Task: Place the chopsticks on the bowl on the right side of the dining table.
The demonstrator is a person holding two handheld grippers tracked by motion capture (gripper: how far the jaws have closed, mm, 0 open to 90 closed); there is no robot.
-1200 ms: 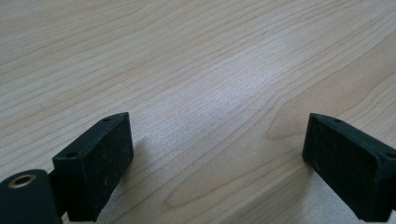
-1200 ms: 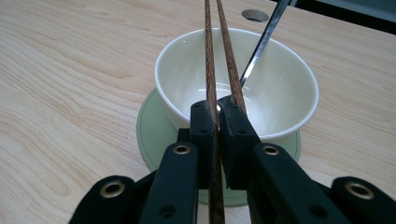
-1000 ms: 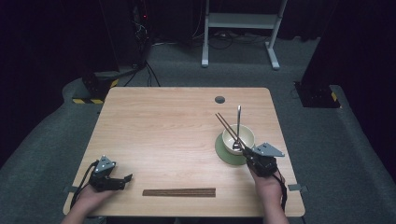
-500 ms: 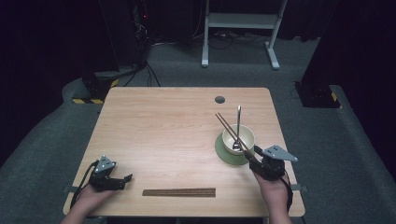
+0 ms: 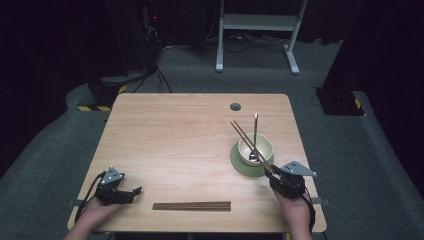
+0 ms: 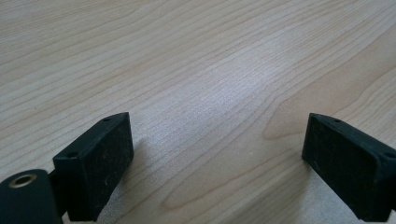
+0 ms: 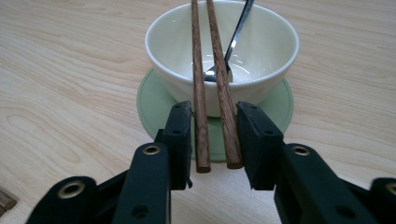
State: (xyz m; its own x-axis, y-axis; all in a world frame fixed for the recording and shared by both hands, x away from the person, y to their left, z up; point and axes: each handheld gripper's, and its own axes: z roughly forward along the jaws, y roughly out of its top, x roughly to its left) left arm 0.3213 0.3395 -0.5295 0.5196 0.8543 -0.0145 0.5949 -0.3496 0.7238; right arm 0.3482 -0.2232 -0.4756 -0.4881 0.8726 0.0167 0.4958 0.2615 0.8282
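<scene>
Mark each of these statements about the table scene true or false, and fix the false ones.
1. A spoon rests in the bowl. True.
2. The bowl sits straight on the wood. False: it stands on a green saucer.
3. The right hand-held gripper has the chopsticks between its jaws. True.
4. The left hand-held gripper is shut on a chopstick. False: it is open over bare table.
</scene>
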